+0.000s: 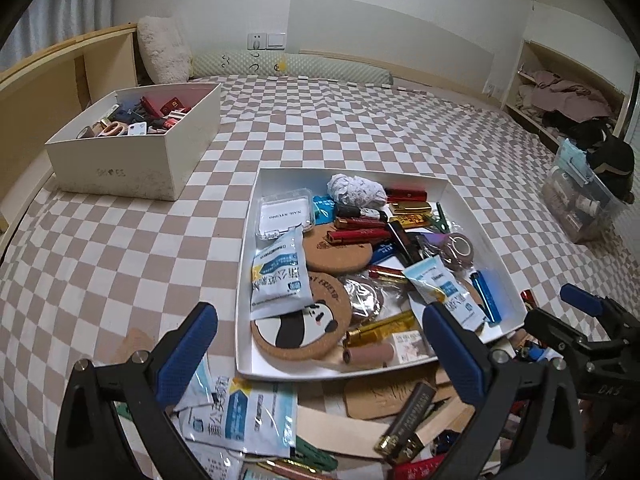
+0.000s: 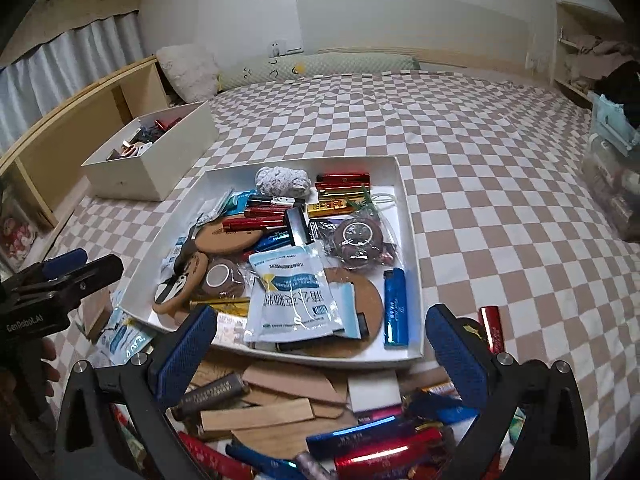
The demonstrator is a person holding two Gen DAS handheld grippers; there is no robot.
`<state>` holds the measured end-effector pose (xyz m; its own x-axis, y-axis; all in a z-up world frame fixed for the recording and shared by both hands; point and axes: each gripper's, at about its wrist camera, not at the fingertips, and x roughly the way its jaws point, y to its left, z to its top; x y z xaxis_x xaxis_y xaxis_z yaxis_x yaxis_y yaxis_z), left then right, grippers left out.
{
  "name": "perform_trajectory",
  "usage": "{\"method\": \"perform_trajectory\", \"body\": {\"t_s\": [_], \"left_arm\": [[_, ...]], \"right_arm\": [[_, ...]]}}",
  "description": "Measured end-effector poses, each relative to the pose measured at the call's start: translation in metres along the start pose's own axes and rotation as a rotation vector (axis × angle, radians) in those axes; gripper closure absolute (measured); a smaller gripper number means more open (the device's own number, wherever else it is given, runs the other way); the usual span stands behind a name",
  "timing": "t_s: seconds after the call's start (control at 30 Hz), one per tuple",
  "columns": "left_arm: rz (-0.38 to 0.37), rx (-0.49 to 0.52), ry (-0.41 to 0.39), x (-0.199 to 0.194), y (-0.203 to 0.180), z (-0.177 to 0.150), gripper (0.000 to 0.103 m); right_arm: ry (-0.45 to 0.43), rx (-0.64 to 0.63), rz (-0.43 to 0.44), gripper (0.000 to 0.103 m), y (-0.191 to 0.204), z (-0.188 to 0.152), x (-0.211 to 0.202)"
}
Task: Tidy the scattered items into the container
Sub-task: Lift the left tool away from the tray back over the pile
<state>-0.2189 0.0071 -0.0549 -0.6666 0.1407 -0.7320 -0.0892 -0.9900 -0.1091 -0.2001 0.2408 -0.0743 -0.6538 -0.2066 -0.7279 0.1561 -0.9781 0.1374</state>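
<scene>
Left wrist view: clear plastic storage bin (image 1: pixel 580 200) at the far right edge of the brown-and-white checked bedcover (image 1: pixel 360 128), clothes heaped on a wooden shelf beyond it, and a loose white-and-blue sachet (image 1: pixel 236 408) lying just near of the tray; also the right gripper (image 1: pixel 576 312) entering from the right. Right wrist view: instead a pile of wooden strips (image 2: pixel 256 412), dark sticks, red foil tubes (image 2: pixel 384 456) and blue lighters close under the jaws, plus the left gripper (image 2: pixel 60 272) at the left edge with a hand below it. Shallow white rectangular tray (image 1: pixel 248 248) (image 2: pixel 412 216) in the middle of the bed, crowded with round cork coasters (image 1: pixel 336 248), red and gold tubes, a blue lighter (image 2: pixel 396 308), sachets, tape rolls and a crumpled grey cloth. Deep cream cardboard box (image 1: pixel 120 160) (image 2: pixel 152 168) far left, part filled with small items. Left gripper (image 1: pixel 320 340) jaws spread wide, nothing between the blue pads. Right gripper (image 2: pixel 322 340) likewise fully apart and empty, hovering above the pile.
</scene>
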Motion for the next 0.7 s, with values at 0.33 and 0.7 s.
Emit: {"method": "perform_trajectory", "body": {"t_s": [0.33,0.7], "left_arm": [[-0.018,-0.012,-0.022,-0.025,-0.009,-0.017,0.000],[-0.040,-0.017,-0.033,-0.046,-0.015,-0.035,0.000]], "right_arm": [[-0.042,-0.005,-0.009,0.000,-0.003,-0.005,-0.034],[-0.041,-0.013,-0.024,0.000,-0.010,-0.021,-0.053]]}}
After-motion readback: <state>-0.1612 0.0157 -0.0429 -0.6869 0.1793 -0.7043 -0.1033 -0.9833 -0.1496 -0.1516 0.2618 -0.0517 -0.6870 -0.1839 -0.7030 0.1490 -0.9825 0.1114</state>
